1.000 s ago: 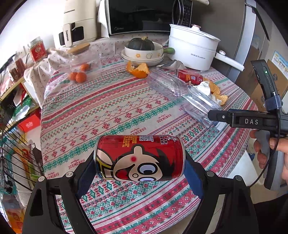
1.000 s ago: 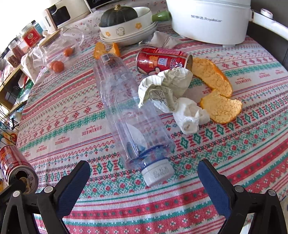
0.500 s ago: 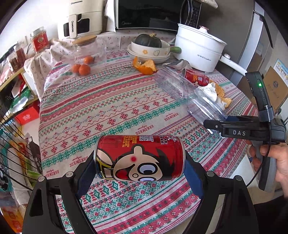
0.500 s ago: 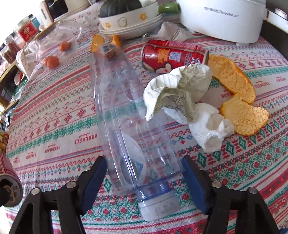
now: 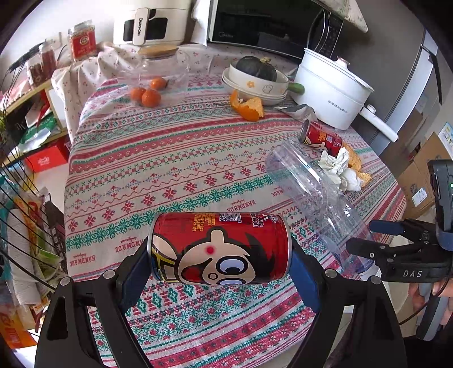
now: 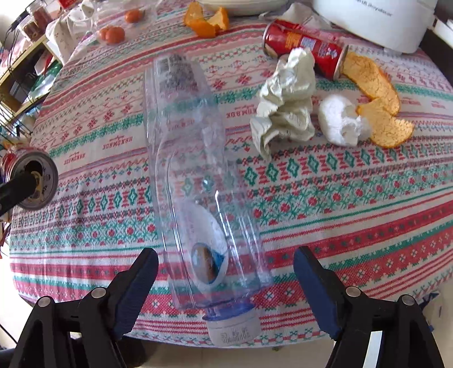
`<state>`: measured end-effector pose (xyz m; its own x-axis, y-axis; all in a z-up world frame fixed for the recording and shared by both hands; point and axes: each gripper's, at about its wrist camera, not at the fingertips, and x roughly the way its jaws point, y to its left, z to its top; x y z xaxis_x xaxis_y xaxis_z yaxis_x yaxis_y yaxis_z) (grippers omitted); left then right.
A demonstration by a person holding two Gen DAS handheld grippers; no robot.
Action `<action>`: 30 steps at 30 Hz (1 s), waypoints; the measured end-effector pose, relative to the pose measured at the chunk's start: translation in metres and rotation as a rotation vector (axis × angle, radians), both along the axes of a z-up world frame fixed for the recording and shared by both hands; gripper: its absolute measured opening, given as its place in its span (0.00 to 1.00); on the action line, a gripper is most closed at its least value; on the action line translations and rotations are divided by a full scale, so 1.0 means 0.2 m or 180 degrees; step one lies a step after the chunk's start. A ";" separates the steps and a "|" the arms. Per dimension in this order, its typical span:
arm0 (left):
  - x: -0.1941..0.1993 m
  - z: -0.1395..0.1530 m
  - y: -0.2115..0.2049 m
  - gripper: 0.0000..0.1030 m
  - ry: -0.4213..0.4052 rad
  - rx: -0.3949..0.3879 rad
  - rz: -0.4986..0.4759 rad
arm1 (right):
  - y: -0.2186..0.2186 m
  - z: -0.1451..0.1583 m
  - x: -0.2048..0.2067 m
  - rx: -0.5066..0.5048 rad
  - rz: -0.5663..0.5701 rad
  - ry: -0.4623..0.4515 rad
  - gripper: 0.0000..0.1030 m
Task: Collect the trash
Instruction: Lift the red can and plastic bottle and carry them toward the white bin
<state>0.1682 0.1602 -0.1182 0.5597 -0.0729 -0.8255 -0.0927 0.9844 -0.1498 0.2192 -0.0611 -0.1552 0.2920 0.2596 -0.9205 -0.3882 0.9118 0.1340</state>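
Red aluminium fills the middle of your left wrist view: the red can (image 5: pixel 220 249) lies sideways in your left gripper (image 5: pixel 219 264), its jaws clamped on the two ends, held above the patterned desk (image 5: pixel 170 169). From here you also see your right gripper (image 5: pixel 379 240) at the right edge, with the clear plastic bottle (image 5: pixel 314 195) slanting up from it toward a second red can (image 5: pixel 321 138) lying on the cloth. Only this view takes in the far side: a glass jar (image 5: pixel 154 75) with oranges, a bowl (image 5: pixel 254 82) holding a dark squash, a white cooking pot (image 5: pixel 331 90) and the microwave (image 5: pixel 271 25) behind.

Your right wrist view shows what the left hides. The bottle lies lengthwise between the jaws of the right gripper (image 6: pixel 226 286), its white cap (image 6: pixel 235 328) nearest the camera at the desk edge. The jaws stand apart, one on each side of the bottle's lower body, and you cannot tell whether either pad touches the plastic. Right of the bottle sit crumpled paper (image 6: pixel 286 102), a white tissue wad (image 6: pixel 339 121) and orange peel (image 6: pixel 376 99), the peel touching the second can's end. The held can's top shows at the left edge.
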 end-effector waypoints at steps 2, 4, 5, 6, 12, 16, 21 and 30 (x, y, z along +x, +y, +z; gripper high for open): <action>0.00 0.00 -0.01 0.86 0.0012 0.0001 0.0001 | 0.02 0.02 0.03 0.0030 -0.0011 -0.0074 0.82; 0.01 0.00 -0.03 0.86 0.0001 0.0058 -0.0016 | 0.05 0.03 0.07 0.0060 -0.0020 -0.0120 0.82; 0.01 0.00 -0.04 0.86 -0.0012 0.0096 -0.0028 | 0.06 0.03 0.09 0.0078 -0.0026 -0.0131 0.82; 0.01 0.00 -0.05 0.86 -0.0026 0.0135 -0.0040 | 0.07 0.02 0.11 0.0101 -0.0039 -0.0137 0.82; 0.02 -0.01 -0.07 0.86 -0.0007 0.0180 -0.0059 | 0.17 -0.06 0.20 0.0097 -0.0108 -0.0082 0.82; 0.01 0.00 -0.07 0.86 -0.0009 0.0179 -0.0027 | 0.19 -0.11 0.20 0.0006 -0.0080 -0.0066 0.73; -0.02 0.04 -0.09 0.87 -0.0069 0.0147 -0.0004 | 0.18 -0.08 0.16 0.0067 -0.0036 -0.0090 0.65; -0.06 0.09 -0.13 0.86 -0.0153 0.0182 -0.0032 | -0.02 0.19 0.02 0.0389 -0.0006 -0.0361 0.64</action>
